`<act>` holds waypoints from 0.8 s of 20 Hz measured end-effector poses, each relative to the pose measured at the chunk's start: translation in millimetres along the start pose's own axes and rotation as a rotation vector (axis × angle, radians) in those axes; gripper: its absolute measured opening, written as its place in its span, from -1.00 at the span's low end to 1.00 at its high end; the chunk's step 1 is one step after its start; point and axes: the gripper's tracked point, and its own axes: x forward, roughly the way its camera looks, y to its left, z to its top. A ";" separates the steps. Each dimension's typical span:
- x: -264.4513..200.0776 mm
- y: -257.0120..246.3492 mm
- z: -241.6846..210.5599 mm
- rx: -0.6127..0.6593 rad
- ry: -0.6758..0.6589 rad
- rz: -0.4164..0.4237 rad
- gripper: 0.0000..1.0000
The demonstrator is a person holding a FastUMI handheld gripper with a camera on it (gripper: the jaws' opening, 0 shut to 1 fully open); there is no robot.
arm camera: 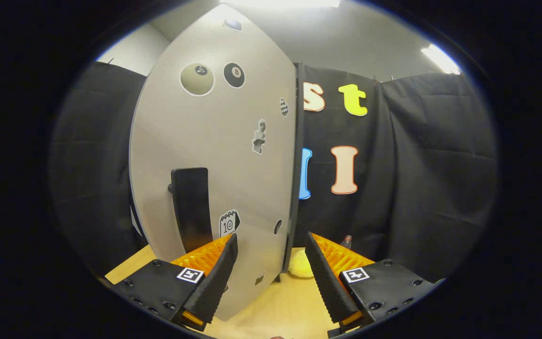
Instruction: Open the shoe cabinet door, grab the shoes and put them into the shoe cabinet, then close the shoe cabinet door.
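**Claw open at cabinet door**

Door [214,155] is standing just ahead of the fingers, stickers [234,75] dotting its face, black handle [190,207] sitting low above the left finger. Claw [271,273] is gaping wide, holding nothing; the door's lower edge is falling between the fingers. Yellow item [300,266] is lying on the desk [285,306] beyond the door edge, possibly a shoe, can't tell.
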 end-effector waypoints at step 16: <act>52.3 105.7 13.2 0.026 -0.065 0.178 0.95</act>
